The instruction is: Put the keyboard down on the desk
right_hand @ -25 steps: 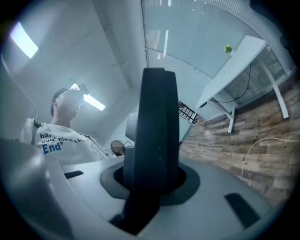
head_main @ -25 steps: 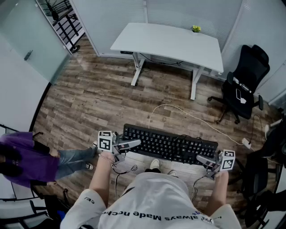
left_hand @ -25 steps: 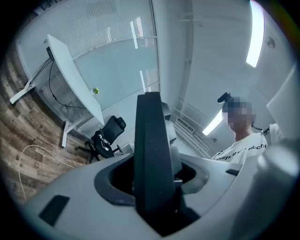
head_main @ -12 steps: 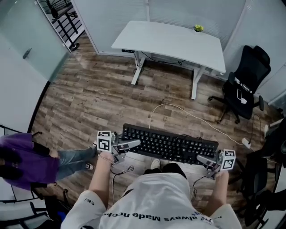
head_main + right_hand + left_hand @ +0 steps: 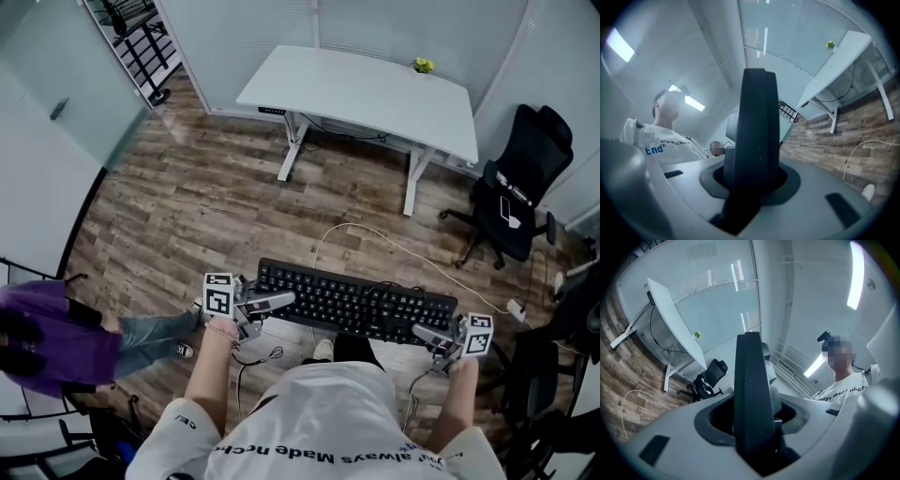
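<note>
Black keyboard (image 5: 356, 305) aloft, left gripper (image 5: 279, 301) and right gripper (image 5: 427, 333) jaws clamped on its ends

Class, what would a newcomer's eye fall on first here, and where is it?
A black keyboard is held in the air above the wooden floor, the left gripper clamped on one end and the right gripper on the other. Ahead stands a white desk with a small yellow-green thing at its far corner, and a black office chair to its right.
</note>
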Available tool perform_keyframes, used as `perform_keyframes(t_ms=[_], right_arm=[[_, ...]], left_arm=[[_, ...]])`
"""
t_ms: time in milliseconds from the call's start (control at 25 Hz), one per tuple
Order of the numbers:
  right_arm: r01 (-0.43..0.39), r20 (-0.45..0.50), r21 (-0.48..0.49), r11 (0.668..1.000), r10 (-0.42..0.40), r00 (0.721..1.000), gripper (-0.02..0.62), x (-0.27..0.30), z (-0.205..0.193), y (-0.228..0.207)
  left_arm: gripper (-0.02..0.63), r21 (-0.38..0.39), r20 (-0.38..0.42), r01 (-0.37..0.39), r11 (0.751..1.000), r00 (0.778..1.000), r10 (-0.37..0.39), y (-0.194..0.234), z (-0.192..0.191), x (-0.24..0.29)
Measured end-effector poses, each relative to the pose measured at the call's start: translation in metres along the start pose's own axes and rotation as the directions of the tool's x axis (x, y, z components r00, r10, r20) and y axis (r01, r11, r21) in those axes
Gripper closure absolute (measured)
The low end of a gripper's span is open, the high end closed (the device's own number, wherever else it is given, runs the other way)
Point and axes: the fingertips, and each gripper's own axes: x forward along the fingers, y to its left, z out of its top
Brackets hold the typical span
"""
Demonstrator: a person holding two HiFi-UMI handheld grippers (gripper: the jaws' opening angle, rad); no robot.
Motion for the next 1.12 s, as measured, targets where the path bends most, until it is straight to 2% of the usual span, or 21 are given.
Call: perform_keyframes(t_ms=[640, 760, 920, 1000, 1120], right_arm=[[-0.013, 0.016, 0.005, 1.000, 0.013, 1.000, 0.476, -0.012, 0.081, -0.058], [-0.018, 0.021, 0.012, 1.000, 0.017, 1.000, 0.474, -0.023, 0.130, -0.087], [-0.033, 0.020, 0.056, 0.998, 0.032, 0.999, 0.474, -0.068, 0.225, -0.158], [-0.032, 0.016, 0.061, 0.998, 0.031, 0.999, 0.474, -0.085, 0.248, -0.177], [-0.028, 0.018, 0.051, 0.998, 0.027, 0.999, 0.474, -0.090, 0.255, -0.183]], left_arm=[[0.370, 0.001, -0.010, -0.015, 1.000, 1.000, 0.015, 0.055, 0.063, 0.058], [0.370, -0.004, -0.009, -0.022, 1.000, 1.000, 0.022, 0.082, 0.100, 0.093], [0.370, -0.031, -0.010, -0.058, 0.998, 0.998, 0.058, 0.140, 0.159, 0.184], [0.370, -0.039, -0.014, -0.066, 0.997, 0.998, 0.066, 0.157, 0.170, 0.213], [0.370, -0.035, -0.016, -0.063, 0.997, 0.998, 0.062, 0.161, 0.174, 0.221]])
